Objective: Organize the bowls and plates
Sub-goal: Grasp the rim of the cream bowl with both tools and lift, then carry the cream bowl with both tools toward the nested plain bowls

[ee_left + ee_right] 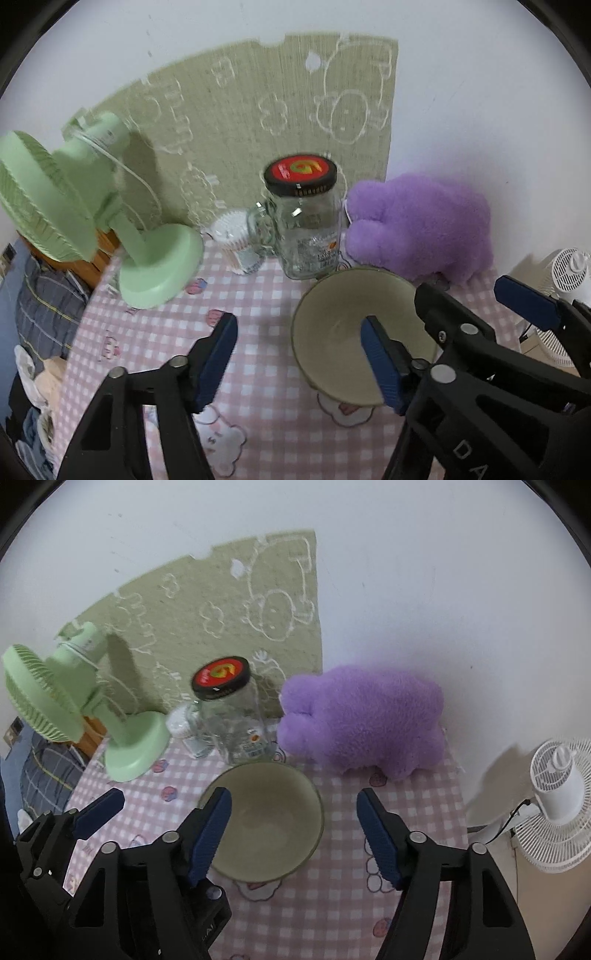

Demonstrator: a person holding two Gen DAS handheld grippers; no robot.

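Right hand-held gripper [293, 834] finger hides bowl [273, 812] rim.

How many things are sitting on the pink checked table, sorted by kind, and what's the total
Bowls: 1, the cream bowl
Glass jars: 1, the lidded jar
Fans on the table: 1, the green fan
Plush toys: 1, the purple plush
Cotton swab containers: 1, the swab tub
Total: 5

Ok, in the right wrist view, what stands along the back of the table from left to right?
Green fan → glass jar → purple plush toy → white fan, off the table's right edge.
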